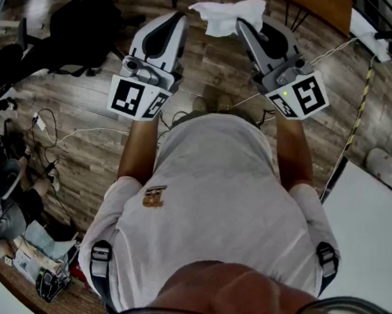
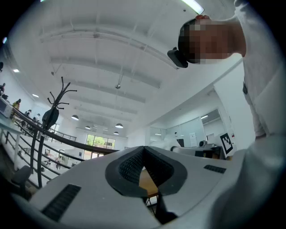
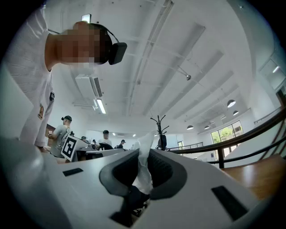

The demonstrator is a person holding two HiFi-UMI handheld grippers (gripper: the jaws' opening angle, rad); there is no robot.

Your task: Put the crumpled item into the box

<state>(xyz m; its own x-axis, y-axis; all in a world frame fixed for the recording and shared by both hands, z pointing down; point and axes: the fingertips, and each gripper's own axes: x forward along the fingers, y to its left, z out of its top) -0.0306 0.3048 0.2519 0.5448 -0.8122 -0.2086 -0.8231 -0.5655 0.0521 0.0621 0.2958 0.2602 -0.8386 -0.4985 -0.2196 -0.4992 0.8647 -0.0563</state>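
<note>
Poking beyond tips, crumpled tissue (image 1: pixel 227 10) pinched in right tool (image 1: pixel 243 23) (left tool (image 1: pixel 179 18) pressed together).

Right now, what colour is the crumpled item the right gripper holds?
White: the crumpled item shows best in the head view.

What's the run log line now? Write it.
right gripper: shut on crumpled item | left gripper: shut, empty | box: not in view

Crumpled white tissue (image 1: pixel 225 12), aloft, loose end up, between the right tongs (image 1: pixel 242 24).
</note>
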